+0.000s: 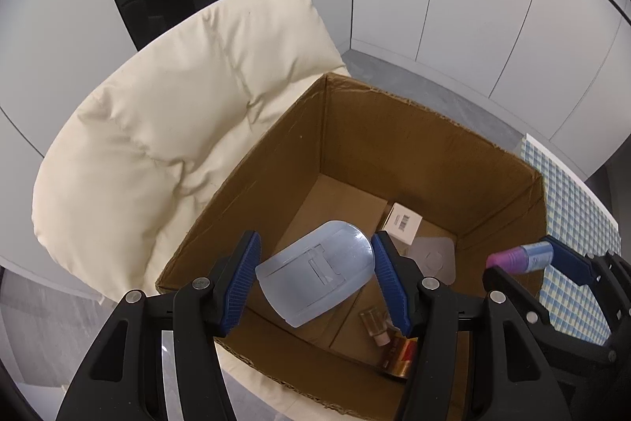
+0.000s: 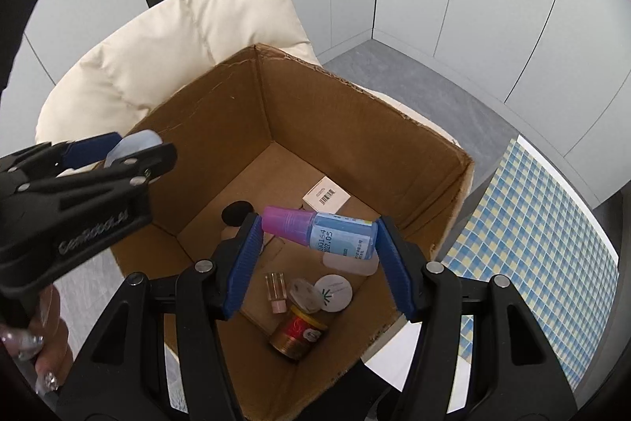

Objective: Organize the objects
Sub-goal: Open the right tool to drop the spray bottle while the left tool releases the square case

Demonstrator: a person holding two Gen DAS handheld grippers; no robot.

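Left gripper (image 1: 315, 281), over the near part of the cardboard box (image 1: 394, 145): jaws pinch a pale blue translucent container (image 1: 315, 275), long axis tilted, rounded end up-right. Right gripper (image 2: 318, 241), jaws pinching a small bottle (image 2: 319, 231) held crosswise above the box, pink cap pointing left, label print only partly legible. Box floor: gold-lidded jar (image 2: 297, 332), round white disc (image 2: 335, 292), barcoded white carton (image 2: 326, 198). Beyond: cream cushion (image 1: 157, 129).
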